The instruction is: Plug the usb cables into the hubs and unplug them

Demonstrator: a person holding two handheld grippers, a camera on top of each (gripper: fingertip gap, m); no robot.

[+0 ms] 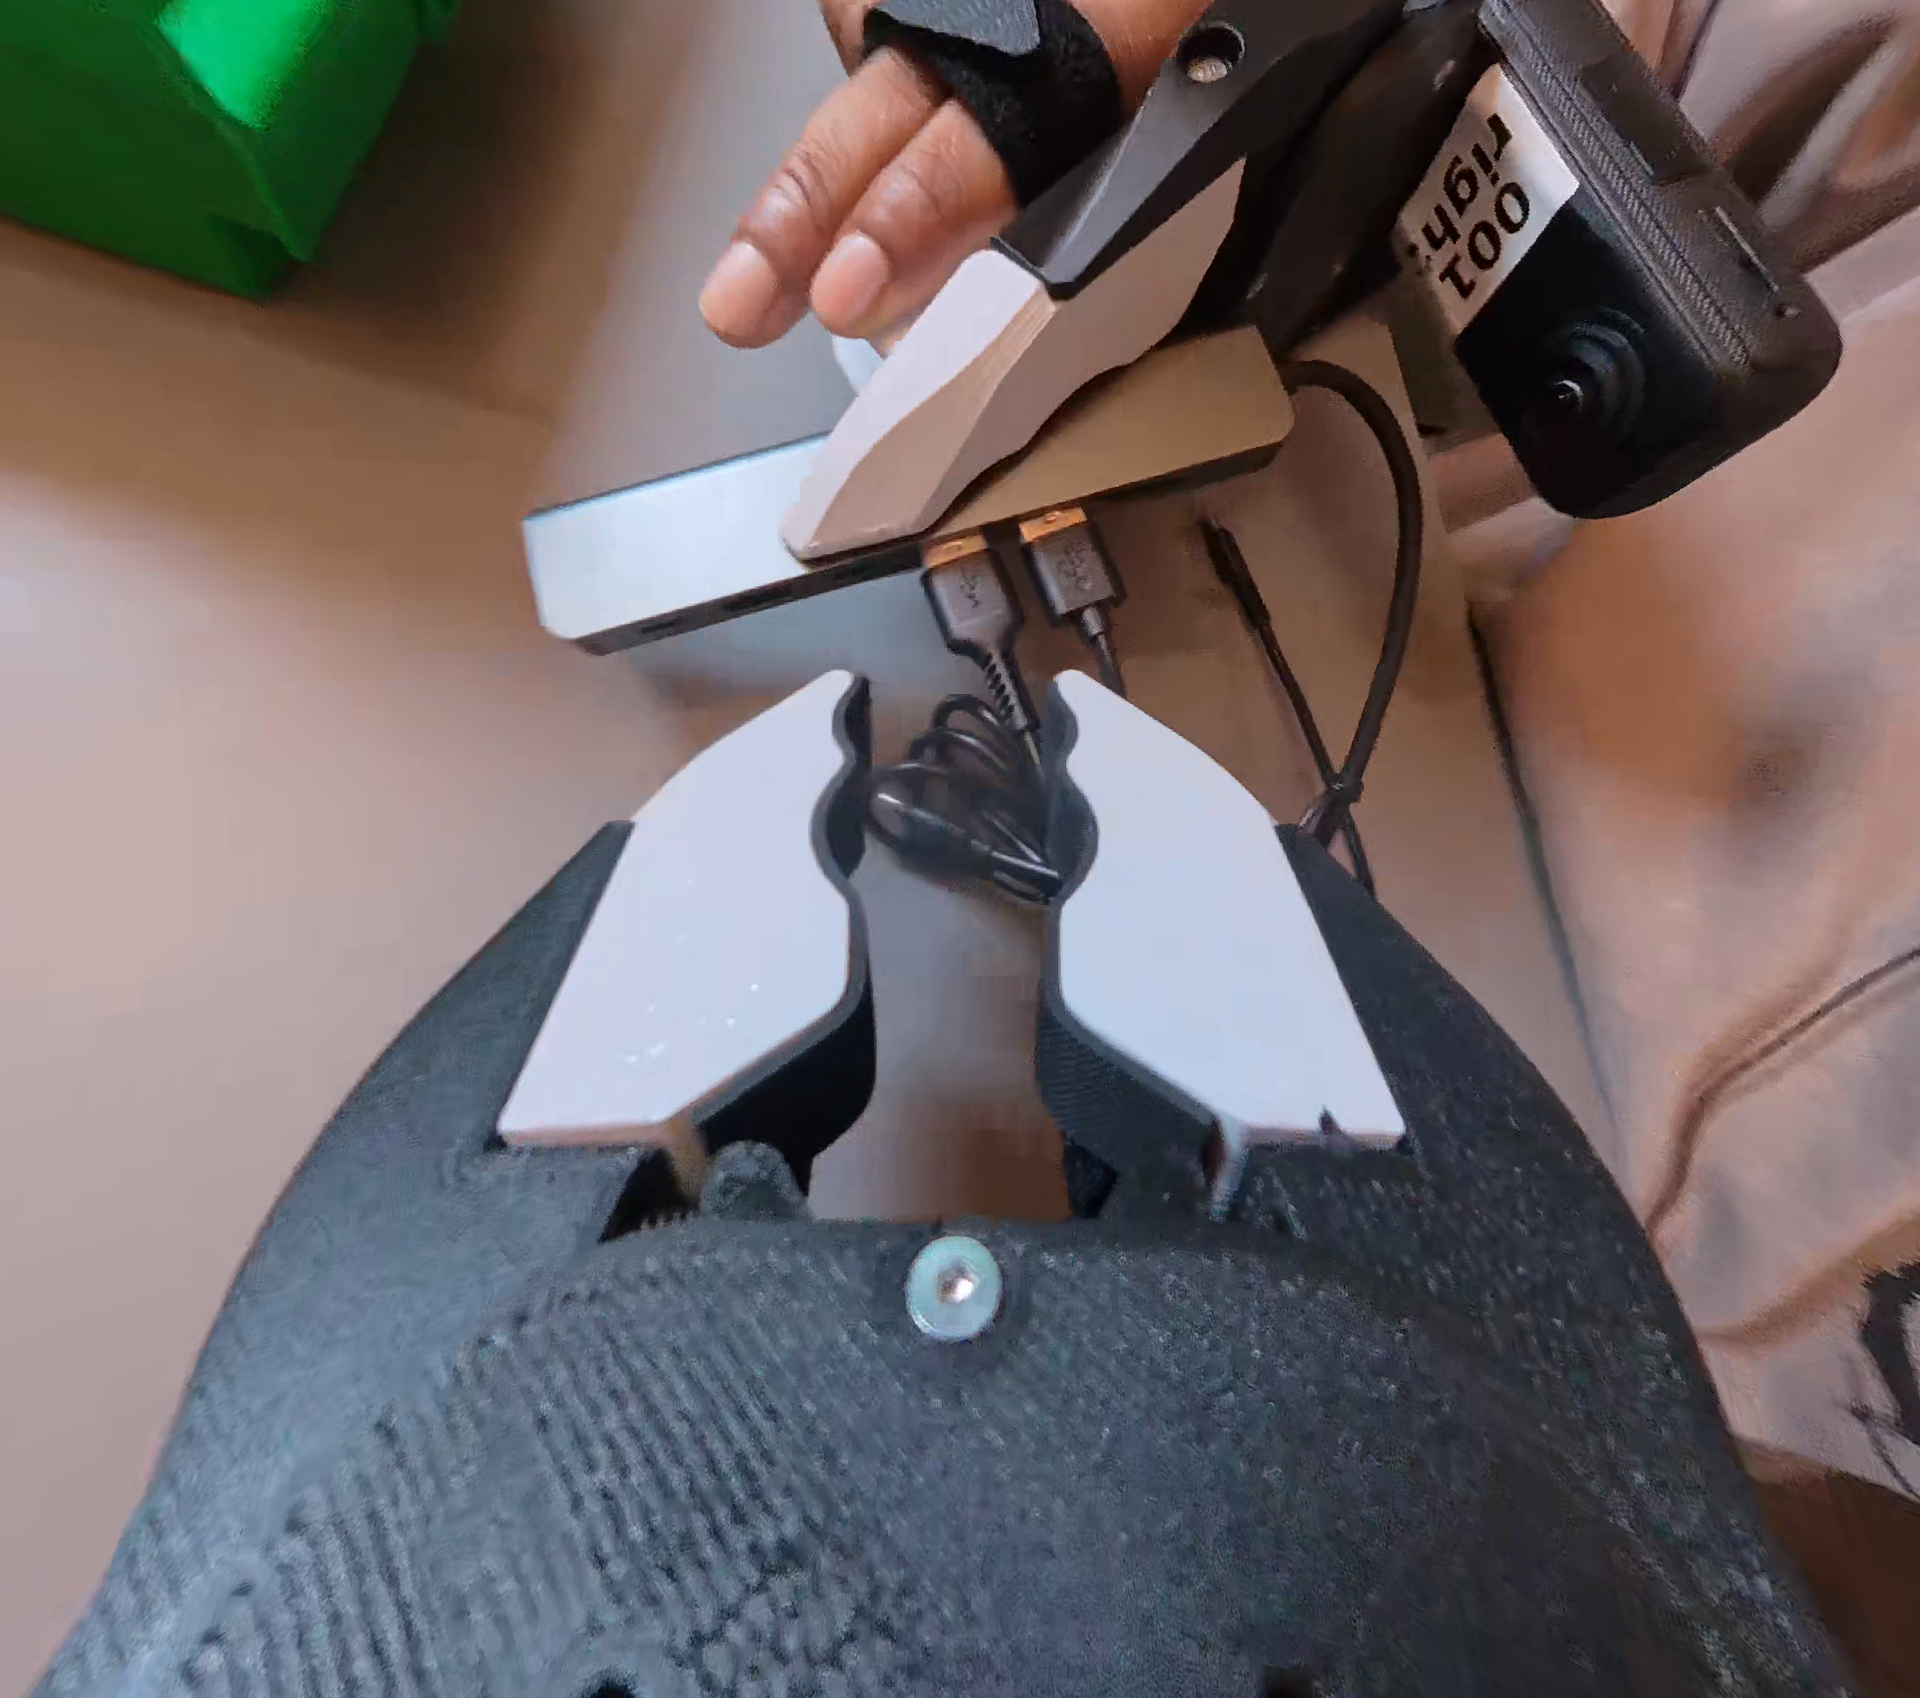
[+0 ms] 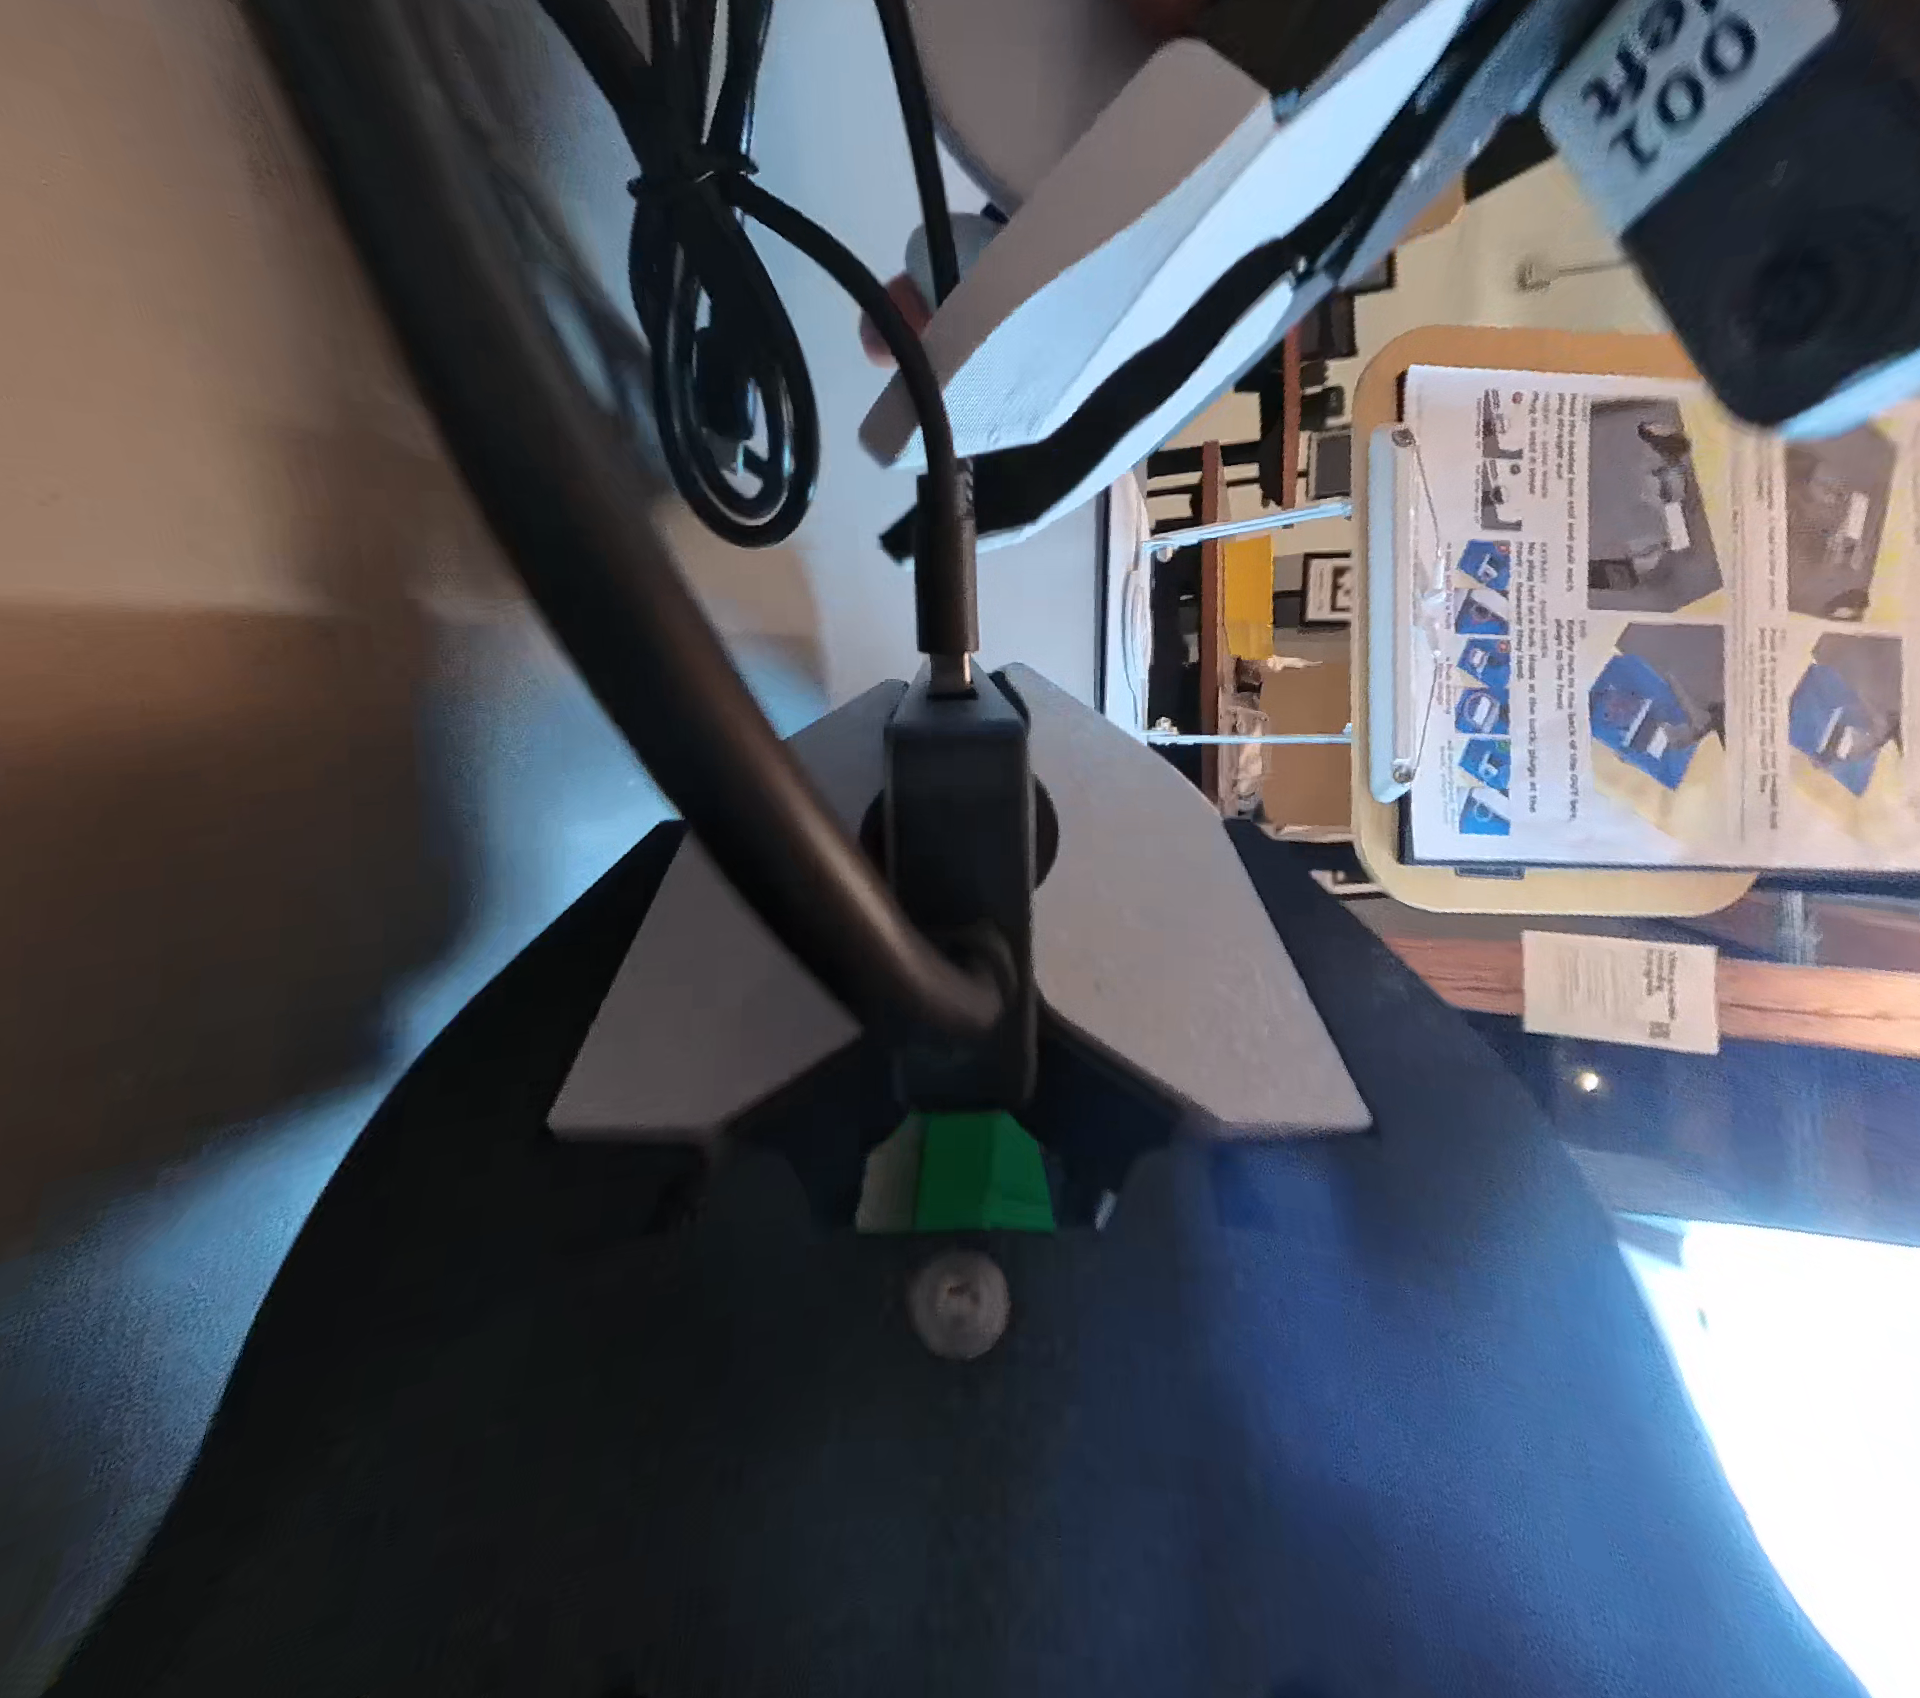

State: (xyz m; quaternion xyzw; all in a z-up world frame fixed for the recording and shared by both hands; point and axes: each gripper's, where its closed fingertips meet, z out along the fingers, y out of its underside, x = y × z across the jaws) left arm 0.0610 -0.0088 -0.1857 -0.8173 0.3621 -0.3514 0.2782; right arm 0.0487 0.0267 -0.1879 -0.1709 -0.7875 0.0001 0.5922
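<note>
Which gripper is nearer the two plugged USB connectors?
Right. The right gripper clamps the hub right beside the connectors; the left gripper sits open just short of them.

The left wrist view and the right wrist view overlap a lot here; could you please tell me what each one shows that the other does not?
Only the left wrist view shows the hub's flat grey top, two USB plugs seated side by side in its edge, and a green bin.

Only the right wrist view shows a stand with printed sheets and the hub edge-on between the right gripper's fingers.

Both show the right gripper clamping the hub, the open left gripper approaching the plugs, and the bundled black cable.
</note>
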